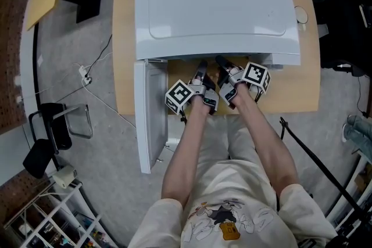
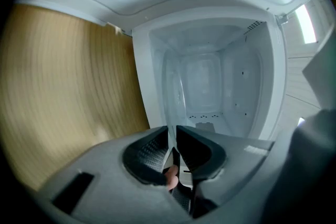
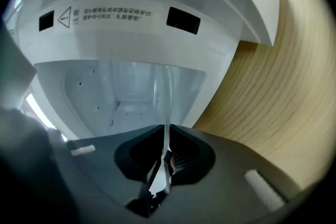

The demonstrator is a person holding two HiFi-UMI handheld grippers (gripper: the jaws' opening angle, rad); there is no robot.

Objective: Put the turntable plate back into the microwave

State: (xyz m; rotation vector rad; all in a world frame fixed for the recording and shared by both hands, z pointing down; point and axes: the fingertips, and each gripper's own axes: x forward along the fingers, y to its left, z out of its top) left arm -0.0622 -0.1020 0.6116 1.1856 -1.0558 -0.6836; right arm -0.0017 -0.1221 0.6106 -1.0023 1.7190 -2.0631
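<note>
Plate [image 2: 170, 105] rim sits clamped by left gripper [image 2: 172, 132] and right gripper [image 3: 166, 132] before open microwave [image 1: 215, 9].

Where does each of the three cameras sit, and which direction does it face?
Head view: on the person's head, facing steeply down on the microwave and table; forearms, left gripper and right gripper show.
Left gripper view: on the left gripper, facing into the microwave cavity; its jaws clamp the turntable plate.
Right gripper view: on the right gripper, facing the same cavity; its jaws clamp the plate too.
Shared by both gripper views: cavity and plate.
</note>
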